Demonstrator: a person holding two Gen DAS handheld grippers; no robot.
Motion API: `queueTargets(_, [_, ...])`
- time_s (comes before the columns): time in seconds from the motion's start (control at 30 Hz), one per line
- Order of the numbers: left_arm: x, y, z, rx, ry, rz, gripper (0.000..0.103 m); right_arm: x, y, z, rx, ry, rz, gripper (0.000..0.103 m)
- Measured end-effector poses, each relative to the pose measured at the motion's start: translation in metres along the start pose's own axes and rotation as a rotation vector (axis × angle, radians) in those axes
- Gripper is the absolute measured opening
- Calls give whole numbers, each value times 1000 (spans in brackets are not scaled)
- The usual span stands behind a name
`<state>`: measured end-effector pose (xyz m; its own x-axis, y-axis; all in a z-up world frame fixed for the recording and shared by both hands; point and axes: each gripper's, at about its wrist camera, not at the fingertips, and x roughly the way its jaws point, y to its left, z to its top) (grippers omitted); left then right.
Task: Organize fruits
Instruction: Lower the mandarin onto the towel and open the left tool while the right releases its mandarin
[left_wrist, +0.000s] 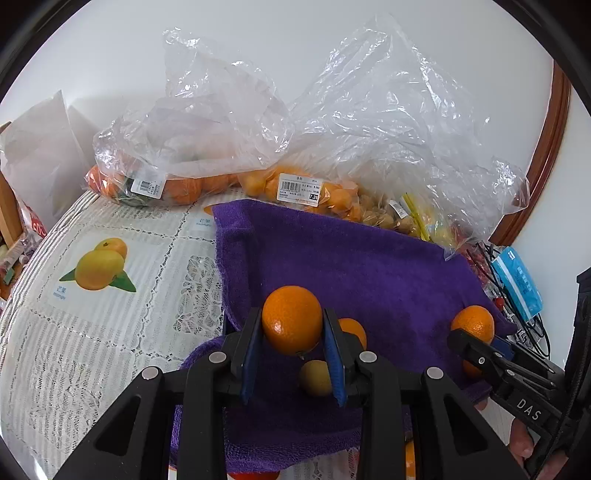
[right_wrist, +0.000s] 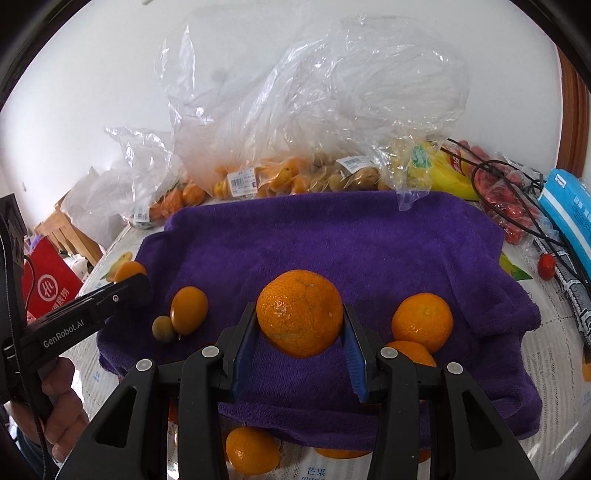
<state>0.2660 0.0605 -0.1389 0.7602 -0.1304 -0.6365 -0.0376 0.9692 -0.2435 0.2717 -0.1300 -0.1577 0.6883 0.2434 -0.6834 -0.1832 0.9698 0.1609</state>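
Note:
My left gripper (left_wrist: 292, 325) is shut on a small orange (left_wrist: 291, 319) above the purple towel (left_wrist: 369, 266). Below it a kumquat (left_wrist: 352, 330) and a small greenish fruit (left_wrist: 314, 376) lie on the towel. My right gripper (right_wrist: 300, 325) is shut on a large tangerine (right_wrist: 300, 313) above the same towel (right_wrist: 332, 236). Two tangerines (right_wrist: 423, 322) lie just right of it. A kumquat (right_wrist: 189, 309) and a small greenish fruit (right_wrist: 163, 328) lie to its left. The left gripper also shows in the right wrist view (right_wrist: 127, 284), holding its orange (right_wrist: 127, 271).
Clear plastic bags of oranges (left_wrist: 177, 184), kumquats (left_wrist: 303, 188) and small brown fruit (right_wrist: 351, 177) stand behind the towel by the wall. Bananas (right_wrist: 443, 173), red fruit (right_wrist: 506, 206), a blue pack (right_wrist: 569, 210) and cables lie right. More tangerines (right_wrist: 251, 450) lie at the towel's near edge.

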Motion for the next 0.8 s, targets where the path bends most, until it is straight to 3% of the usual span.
queueTargets(0.8, [10,-4,-4,21,40,16,30,22,9,-7,-69,93,-48,44])
